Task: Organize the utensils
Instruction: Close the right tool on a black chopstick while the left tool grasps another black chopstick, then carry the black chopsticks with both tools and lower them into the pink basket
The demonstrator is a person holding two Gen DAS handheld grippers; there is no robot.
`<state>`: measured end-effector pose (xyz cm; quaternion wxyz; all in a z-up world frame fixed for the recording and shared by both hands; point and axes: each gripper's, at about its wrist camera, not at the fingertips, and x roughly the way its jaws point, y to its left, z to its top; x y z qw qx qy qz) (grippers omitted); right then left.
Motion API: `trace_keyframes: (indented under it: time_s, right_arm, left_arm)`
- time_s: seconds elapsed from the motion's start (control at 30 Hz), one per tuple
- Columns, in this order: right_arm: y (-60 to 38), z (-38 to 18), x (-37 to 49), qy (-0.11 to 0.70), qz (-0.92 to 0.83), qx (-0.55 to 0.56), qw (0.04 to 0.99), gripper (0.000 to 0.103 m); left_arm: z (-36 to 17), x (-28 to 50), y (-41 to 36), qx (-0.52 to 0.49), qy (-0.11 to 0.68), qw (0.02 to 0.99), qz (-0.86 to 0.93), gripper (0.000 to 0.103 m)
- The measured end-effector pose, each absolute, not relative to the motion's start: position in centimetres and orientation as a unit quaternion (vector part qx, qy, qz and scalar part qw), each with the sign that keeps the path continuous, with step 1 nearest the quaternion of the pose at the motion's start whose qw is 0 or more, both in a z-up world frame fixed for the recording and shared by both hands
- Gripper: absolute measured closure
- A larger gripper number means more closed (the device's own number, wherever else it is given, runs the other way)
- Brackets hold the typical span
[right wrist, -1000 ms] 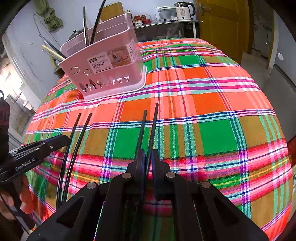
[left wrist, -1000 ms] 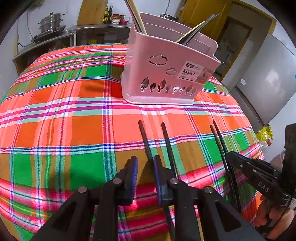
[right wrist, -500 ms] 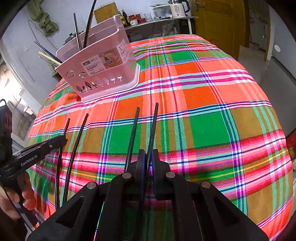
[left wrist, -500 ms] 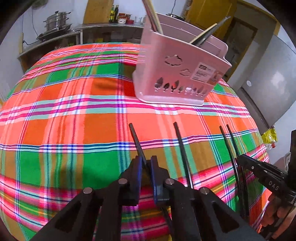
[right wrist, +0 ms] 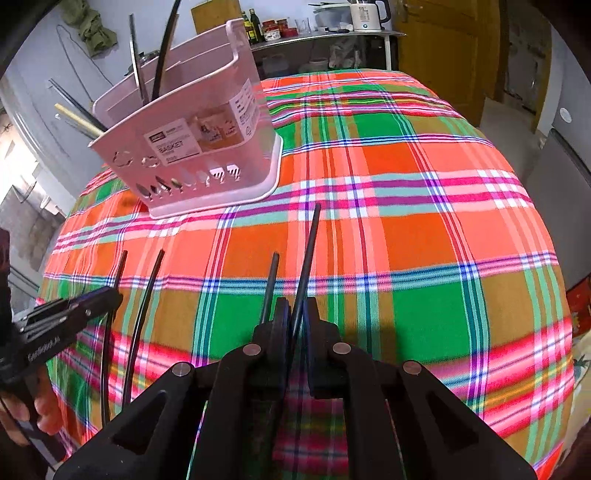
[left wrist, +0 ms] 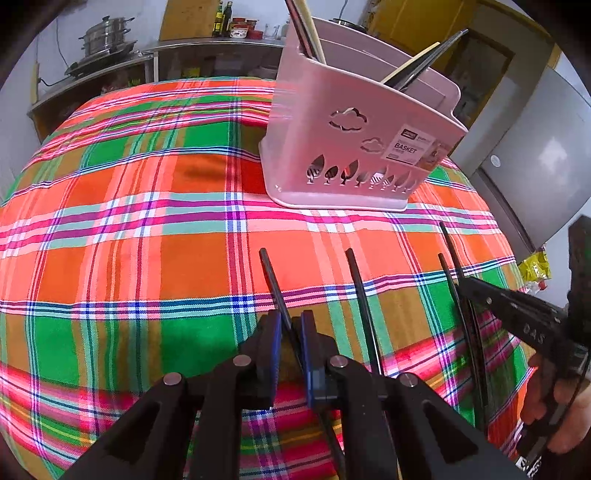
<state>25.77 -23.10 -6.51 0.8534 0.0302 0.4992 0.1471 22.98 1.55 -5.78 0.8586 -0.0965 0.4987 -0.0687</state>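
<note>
A pink utensil basket point(left wrist: 354, 147) stands on the plaid tablecloth and holds several chopsticks and utensils; it also shows in the right wrist view point(right wrist: 188, 147). My left gripper point(left wrist: 290, 325) is shut on a black chopstick point(left wrist: 273, 280). Its partner chopstick point(left wrist: 360, 295) lies on the cloth just to the right. My right gripper point(right wrist: 295, 314) is shut on a black chopstick point(right wrist: 308, 251) that is raised and points toward the basket. A second black chopstick point(right wrist: 269, 280) lies just left of it.
The table point(left wrist: 110, 221) has a bright plaid cloth and drops off at its near edge. A counter with pots and bottles point(left wrist: 110, 48) stands behind. A kettle point(right wrist: 369, 14) sits on a far shelf. A grey fridge point(left wrist: 535, 166) stands at the right.
My left gripper closed on one chopstick of its pair and lifted it. My right gripper has raised one chopstick, splitting it from the one beside it. Both views moved nearer the basket.
</note>
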Motion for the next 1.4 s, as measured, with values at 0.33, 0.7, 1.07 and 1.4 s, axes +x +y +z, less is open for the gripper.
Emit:
trace_keyframes:
  time_s: [0.33,0.7,1.07,1.4]
  right_arm:
    - [-22.7,-6.5,28.2,0.514,0.141,0.031,0.846,0.087]
    - [-22.9,-6.3,28.0,0.51,0.157,0.028,0.845,0.098]
    - [-23.5,-0.4,25.7,0.448,0.187,0.038,0.873,0.098]
    - [-24.1,5.8,24.0,0.384,0.196,0.043,0.901,0.098]
  left_arm:
    - [-5.9,23.2,1.4,-0.094,0.499,0.859,-0.07,0.093]
    - [-5.5,23.7,0.4,-0.085,0.509,0.854,-0.071,0.098]
    - [1.0,21.8,1.0,-0.084,0.455,0.882,-0.085,0.099]
    - [8.5,20.0,0.8,-0.069,0.391,0.913,-0.1,0.099]
